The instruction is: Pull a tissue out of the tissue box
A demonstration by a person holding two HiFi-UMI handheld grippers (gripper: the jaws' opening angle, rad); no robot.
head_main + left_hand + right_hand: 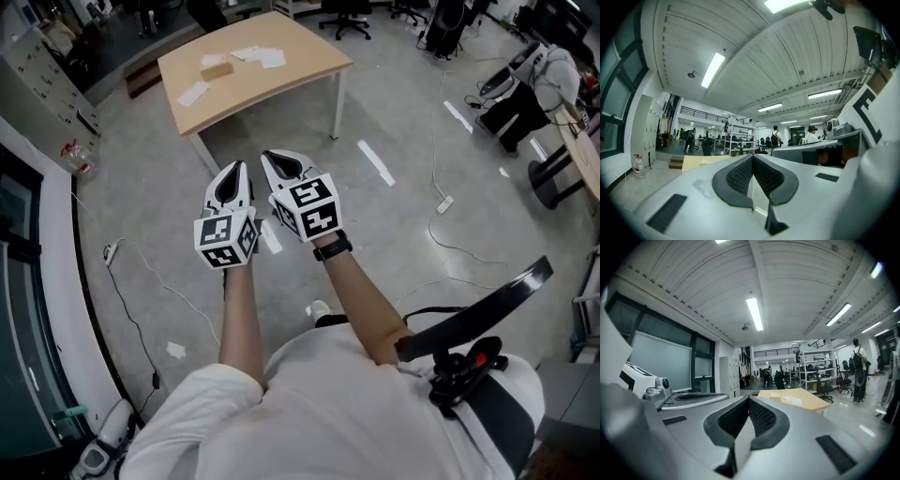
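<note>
Fingers (737, 176) shut on both grippers, nothing held, tissue box well apart.

The left gripper (241, 168) and right gripper (269, 157) hang side by side over bare floor, each with its jaws met at the tips and nothing between them. The tan tissue box (216, 68) sits on the table (291, 75) toward its left edge, with loose white sheets (260, 56) lying beside it toward the far edge. I cannot tell whether a tissue stands up from its slot. The task looks unstarted. The risks I see: jaws arriving shut would press the tissue down or shove the light box toward the edge. A one-handed pull may also lift the whole box unless the other gripper steadies it.
</note>
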